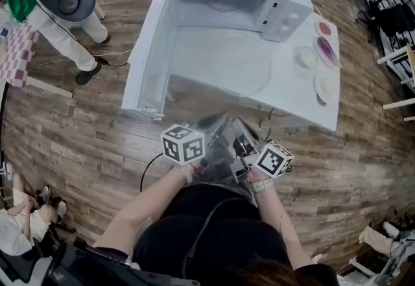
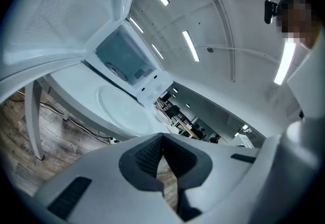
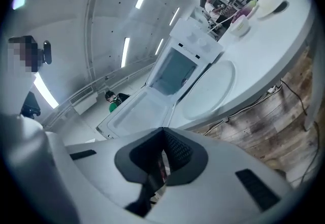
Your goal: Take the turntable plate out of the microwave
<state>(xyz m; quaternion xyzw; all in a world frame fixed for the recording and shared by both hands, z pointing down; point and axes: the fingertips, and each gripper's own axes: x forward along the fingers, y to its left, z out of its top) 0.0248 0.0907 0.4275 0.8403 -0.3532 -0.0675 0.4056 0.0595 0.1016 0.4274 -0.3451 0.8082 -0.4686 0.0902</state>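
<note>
The clear glass turntable plate (image 1: pixel 237 64) lies flat on the white table (image 1: pixel 305 104) in front of the white microwave (image 1: pixel 227 2), whose door (image 1: pixel 149 51) stands wide open to the left. Both grippers are held close to my body, short of the table's near edge and apart from the plate. My left gripper (image 1: pixel 209 139) is shut with nothing between its pads. My right gripper (image 1: pixel 243 142) is shut and empty too. In the left gripper view the plate (image 2: pixel 124 108) lies beyond the shut jaws of the left gripper (image 2: pixel 162 159). The right gripper view shows the plate (image 3: pixel 210 88) past the right gripper (image 3: pixel 162 159).
Three small dishes (image 1: pixel 326 51) sit along the table's right side. A person in white trousers (image 1: pixel 71 25) stands at the far left on the wooden floor. A black cable (image 1: pixel 150 168) loops on the floor near my left arm. Chairs and tables stand at the far right.
</note>
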